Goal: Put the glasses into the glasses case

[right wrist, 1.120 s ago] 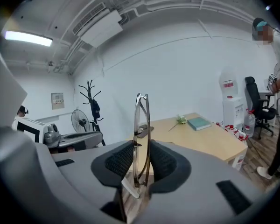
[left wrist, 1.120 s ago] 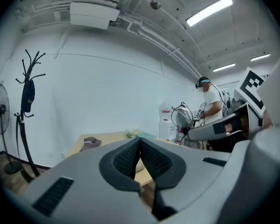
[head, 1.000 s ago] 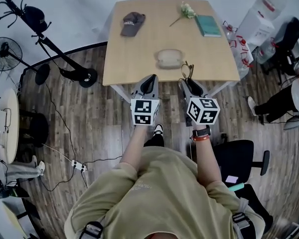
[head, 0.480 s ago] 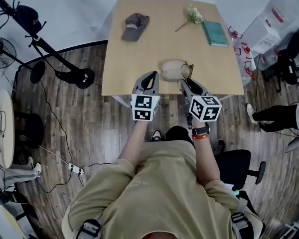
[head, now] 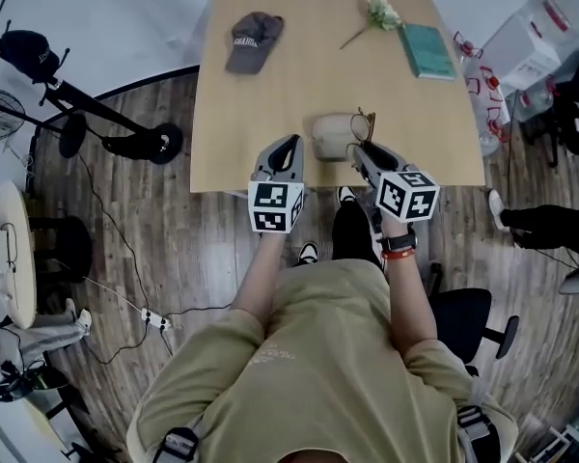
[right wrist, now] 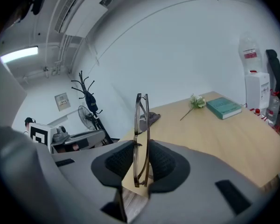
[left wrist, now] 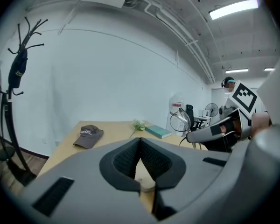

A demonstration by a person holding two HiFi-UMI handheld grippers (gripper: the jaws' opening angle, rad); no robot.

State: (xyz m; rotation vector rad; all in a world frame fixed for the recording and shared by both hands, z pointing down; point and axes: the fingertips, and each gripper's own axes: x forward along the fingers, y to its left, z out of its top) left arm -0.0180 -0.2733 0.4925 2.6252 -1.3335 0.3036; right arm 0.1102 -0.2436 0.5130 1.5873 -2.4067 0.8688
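Right gripper view: my right gripper clamps the folded glasses upright.
Only the head view shows me the case, on the table between both grippers' tips; left gripper closed, empty.

A: You have one table in front of you, and on it one cap at eleven o'clock.
B: Add one flower sprig and one book at one o'clock, and one glasses case at six.
A: One pair of glasses, too.
B: And you count two grippers: left gripper, right gripper.
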